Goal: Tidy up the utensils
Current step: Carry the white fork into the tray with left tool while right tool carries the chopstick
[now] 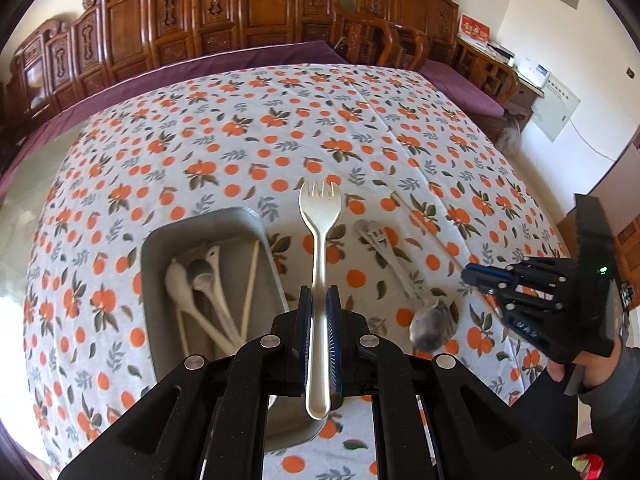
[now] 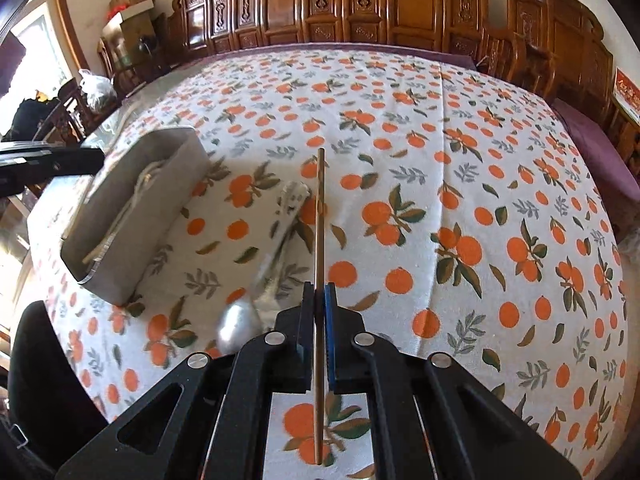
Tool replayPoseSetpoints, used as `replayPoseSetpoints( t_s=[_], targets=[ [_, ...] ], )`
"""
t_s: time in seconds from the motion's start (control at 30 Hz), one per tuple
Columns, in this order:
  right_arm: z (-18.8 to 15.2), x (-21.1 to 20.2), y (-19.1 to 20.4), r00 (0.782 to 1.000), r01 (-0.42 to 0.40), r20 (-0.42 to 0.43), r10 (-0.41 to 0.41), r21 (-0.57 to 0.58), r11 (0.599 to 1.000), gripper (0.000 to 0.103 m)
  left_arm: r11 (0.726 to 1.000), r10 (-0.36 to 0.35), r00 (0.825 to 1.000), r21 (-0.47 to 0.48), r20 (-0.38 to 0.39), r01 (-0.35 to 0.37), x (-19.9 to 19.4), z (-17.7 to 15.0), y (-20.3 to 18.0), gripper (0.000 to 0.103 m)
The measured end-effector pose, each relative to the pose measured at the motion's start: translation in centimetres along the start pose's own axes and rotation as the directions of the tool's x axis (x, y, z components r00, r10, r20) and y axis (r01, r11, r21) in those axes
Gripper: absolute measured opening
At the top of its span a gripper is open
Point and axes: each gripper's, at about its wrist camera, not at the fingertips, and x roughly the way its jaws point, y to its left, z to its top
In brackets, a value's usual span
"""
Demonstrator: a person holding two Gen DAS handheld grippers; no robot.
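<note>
My left gripper (image 1: pixel 319 300) is shut on the handle of a cream spork (image 1: pixel 319 216), held above the table with its tines pointing away. Just left of it sits a grey metal tray (image 1: pixel 160 240) holding several pale spoons and chopsticks. My right gripper (image 2: pixel 320 296) is shut on a thin wooden chopstick (image 2: pixel 320 208), lifted above the cloth; that gripper shows at the right in the left wrist view (image 1: pixel 476 276). On the cloth between them lie a grey spoon (image 1: pixel 432 326) and a pale utensil (image 1: pixel 380 240). The tray (image 2: pixel 160 184) is at the left in the right wrist view.
The table wears a white cloth printed with oranges (image 1: pixel 280 120). Carved wooden chairs (image 1: pixel 240 8) and a purple bench cushion (image 1: pixel 460 84) ring its far side. A gloved hand (image 1: pixel 592 364) holds the right gripper. Boxes and bags (image 2: pixel 120 12) stand at the far left.
</note>
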Motion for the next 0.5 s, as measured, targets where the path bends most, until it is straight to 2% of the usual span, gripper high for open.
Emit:
replayPoseSetpoints(
  t_s=[0.5],
  targets=[
    [1.3, -2.2, 3.7, 0.997, -0.058, 0.045, 0.059, -0.024, 0.998, 0.006, 0.997, 0.046, 0.998, -0.064, -0.035, -0.048, 0.9, -2.1, 4.1, 0.007]
  ],
)
